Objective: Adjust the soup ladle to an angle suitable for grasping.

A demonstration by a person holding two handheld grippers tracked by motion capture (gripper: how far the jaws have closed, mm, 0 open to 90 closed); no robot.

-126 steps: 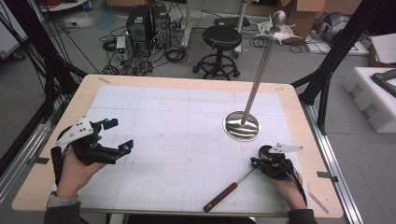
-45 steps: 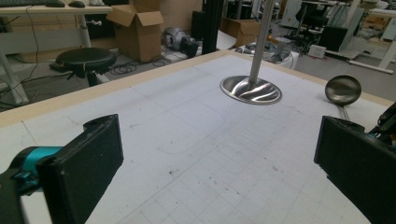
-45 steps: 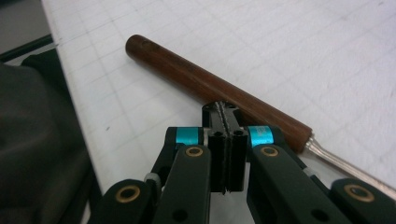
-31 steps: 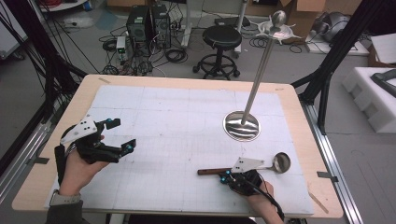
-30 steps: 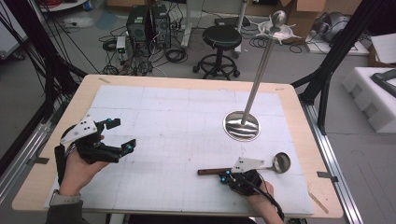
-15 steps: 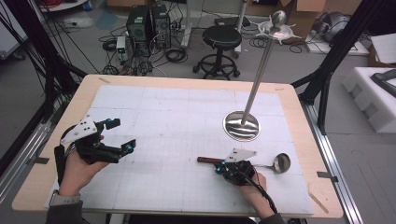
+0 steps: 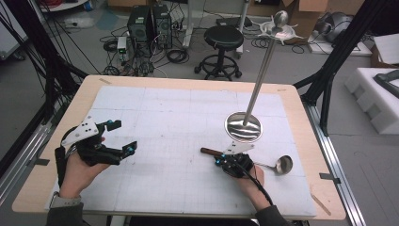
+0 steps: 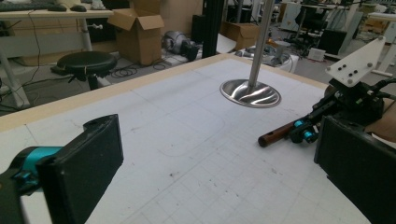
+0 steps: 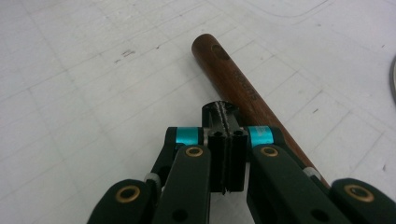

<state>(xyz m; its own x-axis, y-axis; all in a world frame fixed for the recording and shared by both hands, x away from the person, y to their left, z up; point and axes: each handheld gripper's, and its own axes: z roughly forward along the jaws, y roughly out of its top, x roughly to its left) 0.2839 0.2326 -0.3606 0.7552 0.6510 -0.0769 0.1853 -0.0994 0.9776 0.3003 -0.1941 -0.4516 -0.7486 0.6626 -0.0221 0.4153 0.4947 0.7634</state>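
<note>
The ladle (image 7: 263, 165) lay at lower right, its wooden handle passing under the right gripper (image 7: 220, 160), whose jaws were clenched empty; the left gripper (image 7: 123, 137) hung released over the white gridded mat (image 7: 169, 122).

Both tools are black, each topped with a pale grey three-cornered plate dotted with small dark screws, the left gripper (image 7: 110, 141) showing it plainly and the right gripper (image 7: 220, 161) trailing a black cable back along the forearm. Turquoise collars ring the joints behind the flat black jaws (brass-coloured pivot pins catch the light in the right gripper view). Dark sleeves, a pale band at the left wrist.
</note>
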